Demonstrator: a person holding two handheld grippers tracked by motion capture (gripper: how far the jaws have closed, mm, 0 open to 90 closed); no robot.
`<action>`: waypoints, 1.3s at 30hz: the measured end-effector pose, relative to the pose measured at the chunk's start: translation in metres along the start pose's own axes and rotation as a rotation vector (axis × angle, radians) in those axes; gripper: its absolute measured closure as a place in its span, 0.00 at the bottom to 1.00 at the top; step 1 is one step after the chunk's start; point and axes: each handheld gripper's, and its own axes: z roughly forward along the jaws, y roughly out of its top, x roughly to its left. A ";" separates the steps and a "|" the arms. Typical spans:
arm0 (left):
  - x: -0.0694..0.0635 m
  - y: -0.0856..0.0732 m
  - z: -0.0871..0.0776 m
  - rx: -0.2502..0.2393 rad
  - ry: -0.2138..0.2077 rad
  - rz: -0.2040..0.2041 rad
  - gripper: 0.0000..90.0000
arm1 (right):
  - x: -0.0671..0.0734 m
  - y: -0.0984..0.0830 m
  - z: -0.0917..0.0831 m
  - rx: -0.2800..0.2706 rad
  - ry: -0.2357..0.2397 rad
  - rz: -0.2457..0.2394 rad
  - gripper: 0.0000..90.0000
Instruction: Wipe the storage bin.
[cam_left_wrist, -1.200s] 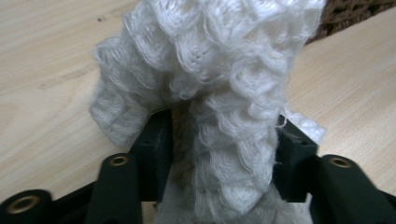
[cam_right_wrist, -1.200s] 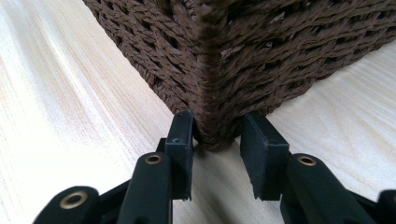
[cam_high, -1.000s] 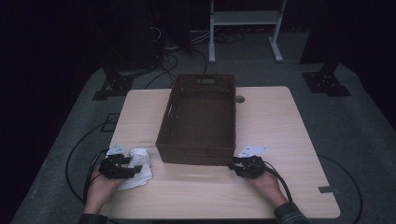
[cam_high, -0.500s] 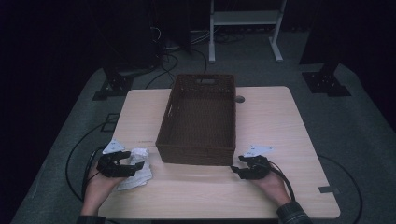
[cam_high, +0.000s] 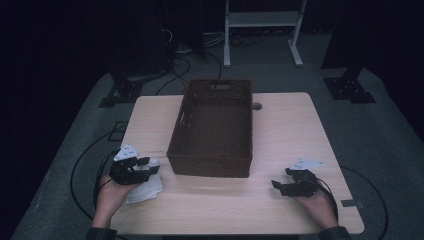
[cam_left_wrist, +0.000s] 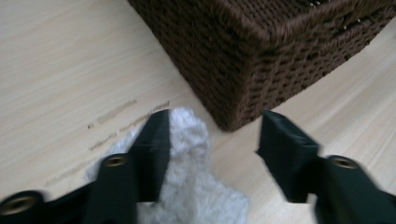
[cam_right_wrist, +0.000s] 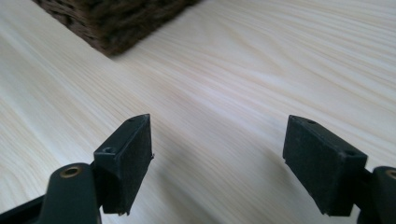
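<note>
A white fluffy cloth (cam_high: 146, 187) lies on the table at the near left, just left of a dark brown woven basket (cam_high: 209, 165). My left gripper (cam_high: 151, 168) hovers over the cloth and points at the basket's near corner (cam_left_wrist: 261, 56). Its jaws have just been closing, and the cloth (cam_left_wrist: 191, 186) lies between them against one jaw while the other jaw stands apart. My right gripper (cam_high: 276, 187) is at the near right, off the basket's other corner (cam_right_wrist: 112, 23). This gripper (cam_right_wrist: 219, 140) has just been opening, with only bare wood between its jaws.
The basket stands lengthwise in the middle of the light wooden table (cam_high: 290, 130) and looks empty. A small round hole (cam_high: 256, 106) sits in the tabletop by its far right corner. Cables trail over the grey floor (cam_high: 85, 165) on both sides.
My right gripper has moved right, away from the basket's near corner, with its jaws wider. My left gripper has shifted a little up over the cloth, and its jaws are narrower.
</note>
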 end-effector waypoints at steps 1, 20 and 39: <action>0.001 0.003 0.001 -0.004 0.002 -0.003 0.63 | -0.003 -0.003 -0.003 -0.005 -0.012 0.000 0.26; -0.006 0.036 0.028 -0.045 -0.007 0.017 1.00 | -0.028 -0.024 -0.024 0.000 -0.110 0.068 0.26; -0.016 0.036 0.021 -0.051 -0.029 0.031 0.74 | -0.029 -0.026 -0.021 0.007 -0.153 0.062 0.24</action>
